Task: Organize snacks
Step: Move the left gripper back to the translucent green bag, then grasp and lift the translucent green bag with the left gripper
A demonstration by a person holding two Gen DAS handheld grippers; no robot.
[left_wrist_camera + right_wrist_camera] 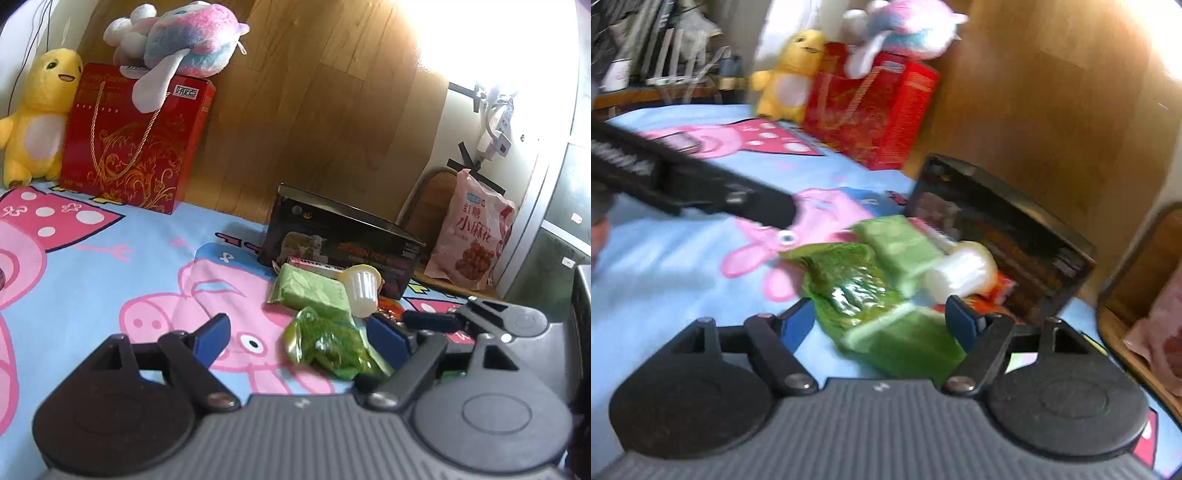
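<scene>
The blue cartoon bedsheet (92, 266) carries a black box (343, 240), and the snacks lie just in front of it: a pale green packet (310, 291), a crinkled green bag (325, 347), and a white jelly cup (364, 291). The left gripper (301, 338) and the right gripper (882, 319) are both wide open and hold nothing, each with the green bag between its fingers.

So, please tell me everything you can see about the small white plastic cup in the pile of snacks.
The white plastic cup is small and translucent, with ribbed sides and a pale yellowish sealed lid. It looks like a jelly or pudding cup. It lies tipped over in the snack pile, in front of the dark box. It rests against the pale green packet and above an orange wrapper. Neither gripper touches it. The right wrist view is blurred, so no finer detail shows.
</scene>
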